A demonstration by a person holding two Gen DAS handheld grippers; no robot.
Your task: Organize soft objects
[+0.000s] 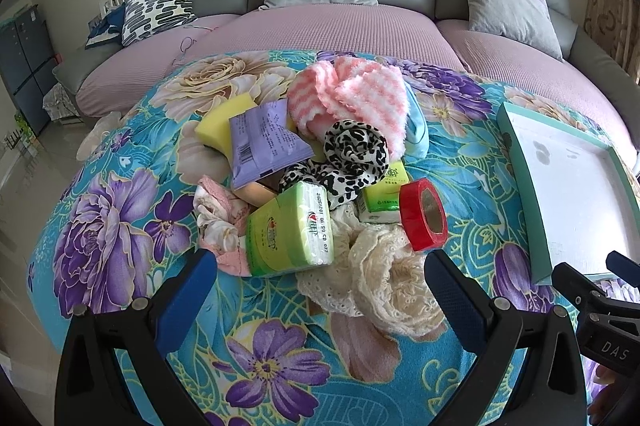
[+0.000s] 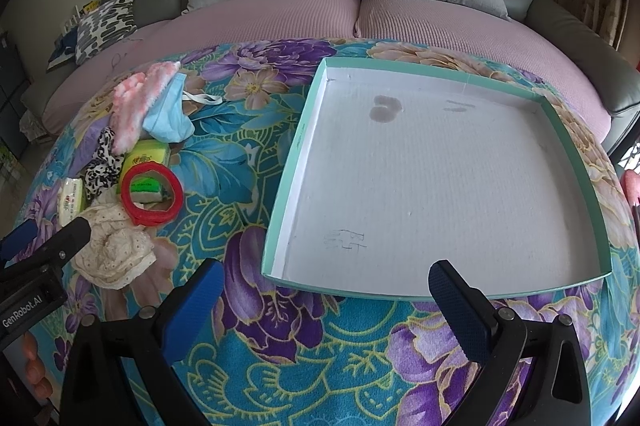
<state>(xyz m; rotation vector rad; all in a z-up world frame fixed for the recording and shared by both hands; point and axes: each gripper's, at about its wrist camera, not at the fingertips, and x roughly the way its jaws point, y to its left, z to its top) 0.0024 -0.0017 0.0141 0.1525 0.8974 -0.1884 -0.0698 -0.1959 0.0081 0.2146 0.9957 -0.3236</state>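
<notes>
- Pile (image 1: 320,178) of soft things is heaped mid-frame, unsorted.
- Tray (image 2: 294,162) lies empty at right, probably as destination.
- Left claw (image 1: 320,286) and right claw (image 2: 326,290) are spread wide, holding nothing.

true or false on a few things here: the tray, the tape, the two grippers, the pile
1. The tray holds nothing. True.
2. The red tape lies inside the tray. False: it sits in the pile, left of the tray.
3. The left gripper is shut on the lace cloth. False: its fingers are spread, holding nothing.
4. The right gripper is open. True.
5. A purple packet rests on the yellow sponge. True.
6. The striped towel is green. False: pink and white.
</notes>
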